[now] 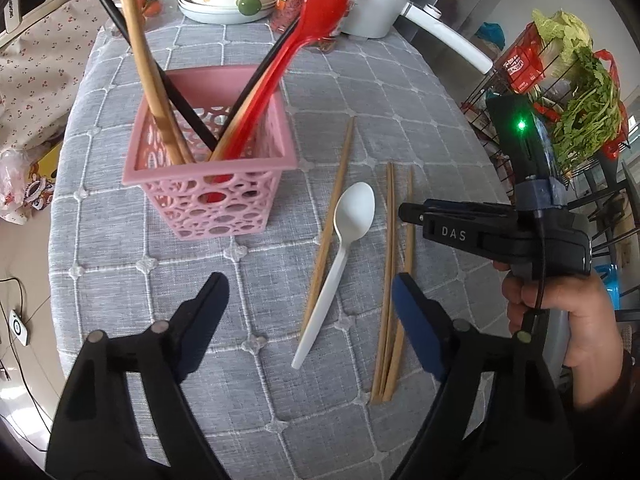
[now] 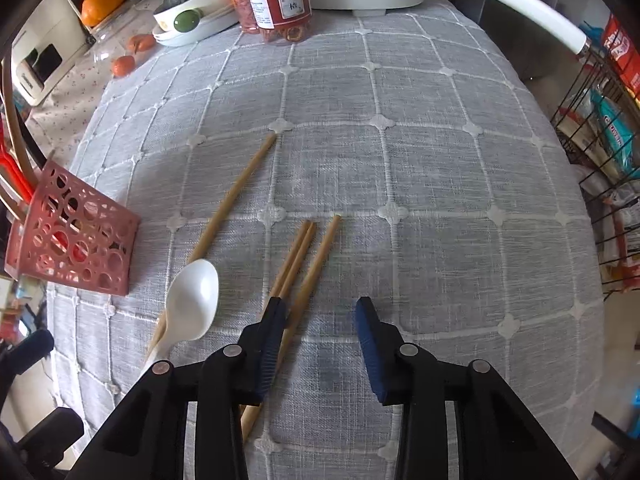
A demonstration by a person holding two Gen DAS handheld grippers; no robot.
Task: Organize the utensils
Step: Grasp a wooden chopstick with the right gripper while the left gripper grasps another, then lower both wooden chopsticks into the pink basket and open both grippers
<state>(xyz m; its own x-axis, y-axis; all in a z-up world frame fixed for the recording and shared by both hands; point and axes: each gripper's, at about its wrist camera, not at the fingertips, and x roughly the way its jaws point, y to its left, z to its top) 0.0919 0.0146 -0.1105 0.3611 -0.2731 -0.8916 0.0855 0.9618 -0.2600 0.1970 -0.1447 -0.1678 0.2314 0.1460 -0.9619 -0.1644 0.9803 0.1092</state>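
While hovering over the grey tablecloth (image 2: pixel 440 168), my right gripper (image 2: pixel 320 320) is standing part open, gripping nothing; 3 bamboo chopsticks (image 2: pixel 304 264) are lying at its left finger. My left gripper (image 1: pixel 308 312) is gaping wide, empty, above the white spoon (image 1: pixel 340 256). Pink basket (image 1: pixel 208 176) is holding the red spoon (image 1: pixel 296 52).

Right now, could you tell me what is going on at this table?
A person is sorting utensils with a handheld gripper in each hand. The pink basket already holds a red spoon and several chopsticks. A white spoon and four wooden chopsticks still lie on the grey tablecloth. The right gripper is low over the three chopsticks lying together, one beside its left finger, nothing gripped yet. The left gripper hovers open above the white spoon.
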